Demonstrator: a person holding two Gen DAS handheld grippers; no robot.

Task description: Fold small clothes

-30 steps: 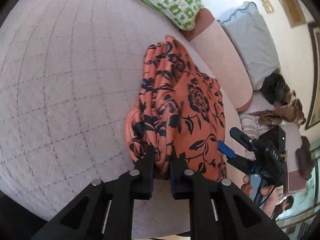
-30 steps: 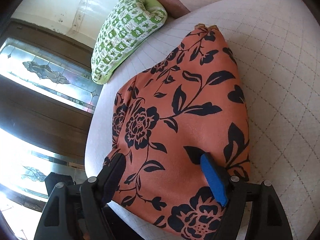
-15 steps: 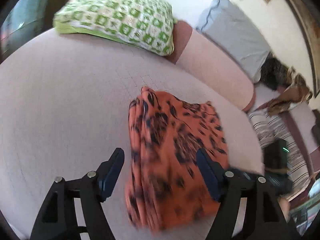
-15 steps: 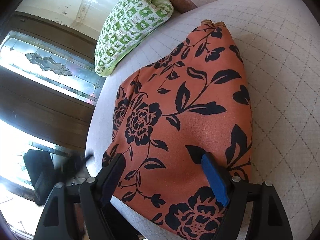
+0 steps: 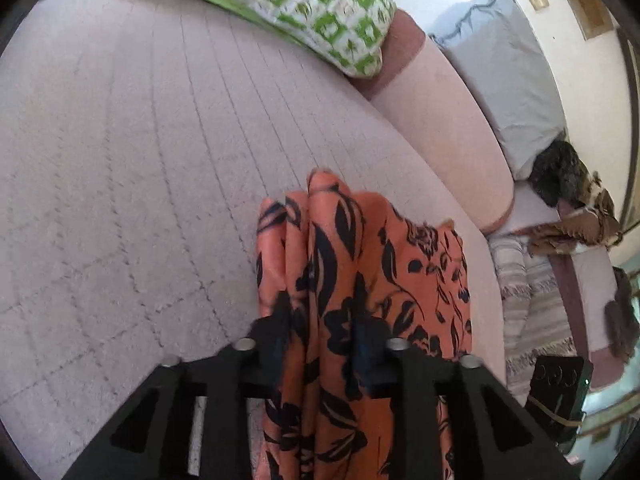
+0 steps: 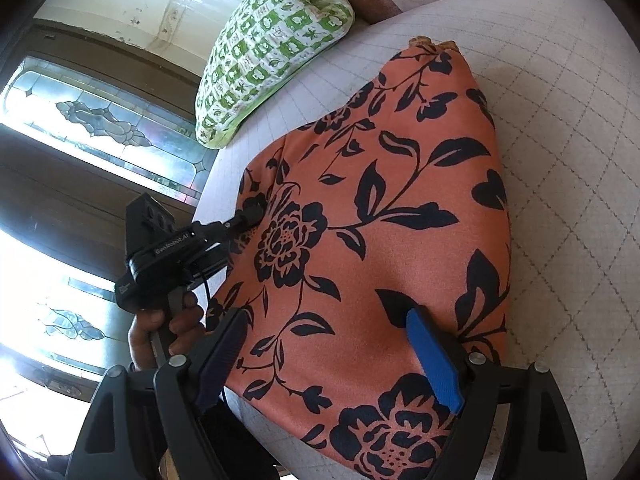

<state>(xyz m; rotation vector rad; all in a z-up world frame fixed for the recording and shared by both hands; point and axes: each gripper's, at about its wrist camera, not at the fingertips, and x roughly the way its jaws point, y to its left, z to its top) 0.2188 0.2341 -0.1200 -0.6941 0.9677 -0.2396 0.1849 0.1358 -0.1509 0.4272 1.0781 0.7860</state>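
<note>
An orange garment with black flowers point(image 6: 392, 216) lies folded on the pale quilted cushion point(image 6: 568, 128). In the left wrist view the garment point(image 5: 360, 264) bunches into ridges that run between my left gripper's fingers. My left gripper point(image 5: 320, 340) is shut on that bunched left edge; it also shows in the right wrist view point(image 6: 250, 216) pinching the cloth's left side. My right gripper point(image 6: 324, 356) is open, its dark finger and blue pad point(image 6: 434, 360) spread over the garment's near edge, holding nothing.
A green-and-white patterned pillow point(image 5: 288, 4) lies at the cushion's far end, also in the right wrist view point(image 6: 272, 48). A pink bolster point(image 5: 440, 128), a grey pillow point(image 5: 508, 92) and a pile of clothes point(image 5: 572, 200) are to the right. Stained-glass windows point(image 6: 88, 120) stand left.
My left gripper let go, opened and pulled back, then came in again and closed on the garment's bunched left edge. My right gripper stayed open over the near edge.
</note>
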